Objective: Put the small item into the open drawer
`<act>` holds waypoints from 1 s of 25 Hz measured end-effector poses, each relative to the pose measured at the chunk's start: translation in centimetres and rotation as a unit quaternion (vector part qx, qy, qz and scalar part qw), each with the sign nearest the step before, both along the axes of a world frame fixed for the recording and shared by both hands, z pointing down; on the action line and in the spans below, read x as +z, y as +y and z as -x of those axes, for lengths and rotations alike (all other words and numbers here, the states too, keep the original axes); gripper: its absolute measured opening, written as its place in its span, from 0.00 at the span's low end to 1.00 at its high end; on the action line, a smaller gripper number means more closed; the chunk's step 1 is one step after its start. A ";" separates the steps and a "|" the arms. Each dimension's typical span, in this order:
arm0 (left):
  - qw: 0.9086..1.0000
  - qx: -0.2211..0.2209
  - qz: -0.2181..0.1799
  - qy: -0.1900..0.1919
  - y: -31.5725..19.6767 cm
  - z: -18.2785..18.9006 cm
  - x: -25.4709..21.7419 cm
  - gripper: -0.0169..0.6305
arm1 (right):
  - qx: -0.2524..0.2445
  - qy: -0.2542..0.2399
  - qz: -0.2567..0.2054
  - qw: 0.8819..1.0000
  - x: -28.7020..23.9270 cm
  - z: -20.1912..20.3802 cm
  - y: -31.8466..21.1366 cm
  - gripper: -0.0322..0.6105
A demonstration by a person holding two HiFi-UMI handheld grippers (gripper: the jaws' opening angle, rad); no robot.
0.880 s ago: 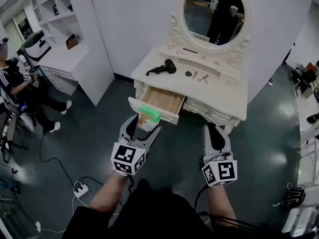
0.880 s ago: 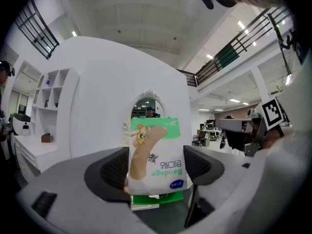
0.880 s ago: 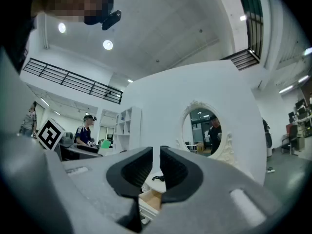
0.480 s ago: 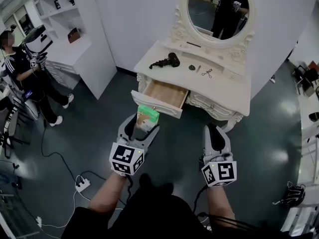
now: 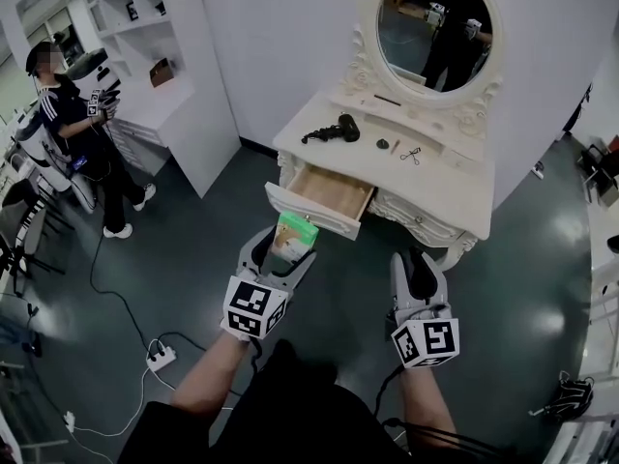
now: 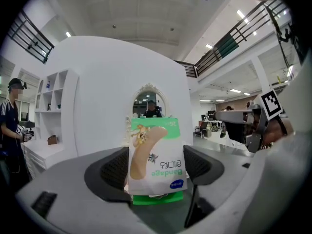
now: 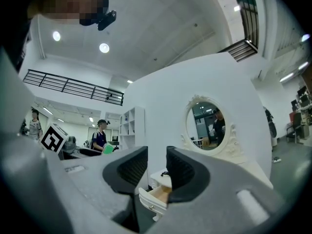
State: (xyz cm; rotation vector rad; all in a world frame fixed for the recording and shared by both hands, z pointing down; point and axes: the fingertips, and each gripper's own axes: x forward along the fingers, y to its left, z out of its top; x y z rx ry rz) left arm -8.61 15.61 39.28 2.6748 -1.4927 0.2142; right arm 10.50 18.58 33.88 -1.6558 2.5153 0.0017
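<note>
My left gripper point(image 5: 282, 257) point(image 6: 155, 168) is shut on a small green-and-white bandage box point(image 5: 295, 233) point(image 6: 156, 156), held upright between its pads. The box hangs just in front of the open wooden drawer point(image 5: 331, 192) of a white dressing table point(image 5: 455, 187), near the drawer's left front corner and apart from it. My right gripper point(image 5: 417, 271) point(image 7: 157, 168) is lower right of the drawer with its jaws nearly together and nothing between them. The drawer point(image 7: 157, 196) shows through its narrow gap.
On the tabletop lie a black hair dryer point(image 5: 332, 131) and small items point(image 5: 413, 153) below an oval mirror point(image 5: 438, 27). A person point(image 5: 82, 129) stands at the far left by white shelving point(image 5: 145, 66). Cables and a power strip point(image 5: 160, 358) lie on the dark floor.
The dressing table has drawn nearer and shifted right in the head view. The left gripper with the box has come closer to the drawer front. The right gripper keeps its place.
</note>
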 end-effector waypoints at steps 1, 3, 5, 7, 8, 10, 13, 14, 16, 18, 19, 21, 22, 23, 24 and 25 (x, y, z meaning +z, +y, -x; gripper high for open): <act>1.000 -0.001 0.004 -0.002 -0.2 0.1 0.3 0.56 | -0.001 -0.001 0.000 1.000 0.0 0.0 0.0 0.22; 1.000 0.000 0.014 -0.004 -0.7 0.1 0.9 0.56 | -0.002 -0.002 0.004 1.000 0.1 -0.1 -0.4 0.22; 1.000 0.007 0.022 -0.006 -1.3 -0.2 1.6 0.56 | 0.000 -0.001 0.009 1.000 0.3 -0.4 -1.1 0.22; 0.999 0.017 0.027 -0.010 -2.2 -0.7 2.3 0.56 | 0.004 -0.002 0.012 1.000 0.7 -0.8 -2.1 0.22; 0.999 0.022 0.029 -0.012 -2.9 -0.8 2.7 0.56 | 0.007 -0.002 0.013 1.000 0.7 -0.9 -2.7 0.22; 0.999 0.030 0.032 -0.014 -4.4 -1.0 3.4 0.56 | 0.014 0.002 0.014 1.000 0.8 -1.1 -3.9 0.22; 0.998 0.043 0.038 -0.014 -7.2 -1.0 4.2 0.56 | 0.026 0.012 0.022 0.999 1.1 -1.2 -6.1 0.22; 0.998 0.048 0.041 -0.013 -8.2 -1.0 4.5 0.56 | 0.030 0.016 0.025 0.999 1.2 -1.1 -7.0 0.22; 0.997 0.057 0.050 -0.013 -10.4 -0.7 5.3 0.56 | 0.037 0.025 0.029 0.999 1.4 -0.8 -8.7 0.22; 0.996 0.065 0.063 -0.015 -12.4 -0.3 6.5 0.56 | 0.046 0.032 0.034 0.998 1.4 -0.4 -10.4 0.22; 0.995 0.069 0.070 -0.014 -13.4 0.0 7.1 0.56 | 0.050 0.035 0.036 0.997 1.4 -0.2 -11.3 0.22; 0.994 0.076 0.082 -0.011 -15.4 0.4 8.3 0.56 | 0.060 0.043 0.042 0.996 1.4 0.3 -13.1 0.22; 0.993 0.080 0.087 -0.009 -16.4 0.7 8.8 0.56 | 0.065 0.048 0.046 0.996 1.4 0.5 -14.0 0.22; 0.992 0.084 0.091 -0.008 -17.5 1.0 9.3 0.56 | 0.069 0.052 0.049 0.995 1.5 0.8 -14.9 0.22; 0.992 0.088 0.095 -0.007 -18.5 1.3 9.8 0.56 | 0.074 0.055 0.053 0.994 1.7 1.2 -15.8 0.22; 0.991 0.091 0.099 -0.007 -19.4 1.6 10.3 0.56 | 0.078 0.057 0.057 0.994 1.8 1.5 -16.6 0.22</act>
